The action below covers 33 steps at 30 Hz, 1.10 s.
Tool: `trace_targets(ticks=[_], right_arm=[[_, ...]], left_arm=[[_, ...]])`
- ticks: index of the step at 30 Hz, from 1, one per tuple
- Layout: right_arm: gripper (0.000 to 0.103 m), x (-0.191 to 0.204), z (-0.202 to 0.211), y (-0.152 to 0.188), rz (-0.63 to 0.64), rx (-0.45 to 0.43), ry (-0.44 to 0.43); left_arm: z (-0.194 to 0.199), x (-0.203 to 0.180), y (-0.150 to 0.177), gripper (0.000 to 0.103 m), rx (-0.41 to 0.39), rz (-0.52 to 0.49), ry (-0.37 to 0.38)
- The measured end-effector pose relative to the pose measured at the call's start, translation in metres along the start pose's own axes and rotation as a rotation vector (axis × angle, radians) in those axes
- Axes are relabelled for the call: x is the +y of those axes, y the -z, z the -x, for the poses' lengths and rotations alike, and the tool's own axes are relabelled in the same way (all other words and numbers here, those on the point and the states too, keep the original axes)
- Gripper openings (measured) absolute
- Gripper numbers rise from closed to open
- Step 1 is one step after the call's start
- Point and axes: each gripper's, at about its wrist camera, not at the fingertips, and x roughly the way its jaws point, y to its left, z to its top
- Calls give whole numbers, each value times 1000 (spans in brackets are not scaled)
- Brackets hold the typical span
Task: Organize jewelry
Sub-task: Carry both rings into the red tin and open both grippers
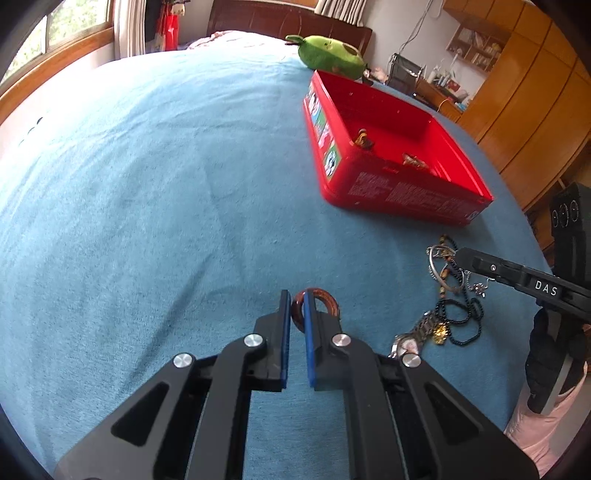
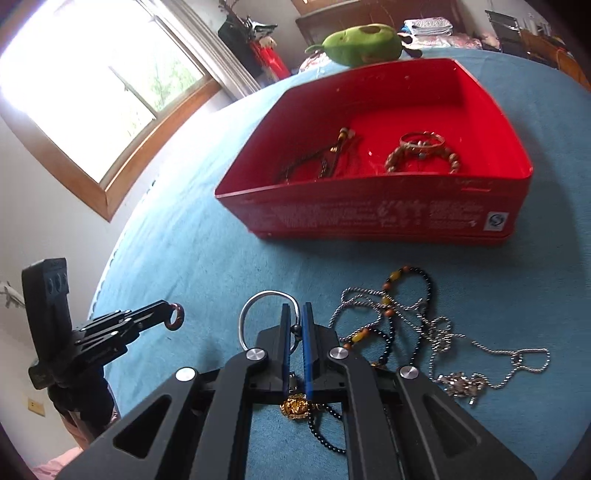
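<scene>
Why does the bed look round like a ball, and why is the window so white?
Left wrist view: the fisheye lens bends the flat blue bedspread into a dome and darkens the corners. Right wrist view: daylight overexposes the window to plain white, the red box curves too, and its printed text is too soft to read.

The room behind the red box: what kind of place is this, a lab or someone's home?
Most likely a home bedroom. The work surface looks like a bed under a blue cover, with a dark headboard behind, a green plush toy and wooden wardrobes.
</scene>
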Motion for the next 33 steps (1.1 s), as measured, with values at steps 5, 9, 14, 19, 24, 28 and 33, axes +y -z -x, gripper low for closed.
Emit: trace_targets(ticks=[5,9,14,19,24,28,33], right_arm=[[5,-3,17,-9,3,-29,-10],[5,-4,35,-19,3,-57,-34],[5,-7,57,-44,7,-105,1],[5,-17,58,-74,-7,-129,53],[5,-36,41,-102,-36,-134,113],[5,-56,22,-123,-60,-123,147],[5,-77,-11,-149,-86,-79,172]], left_arm=[[11,-11,-10,5,-24,-28,9],[18,-26,-24,5,-41,-61,18],[27,-53,-54,5,-81,-113,40],[17,-79,-90,5,-89,-137,69],[-19,-94,-132,5,-77,-122,78],[-61,-98,-157,5,-44,-99,59],[-101,-100,-182,5,4,-78,43]])
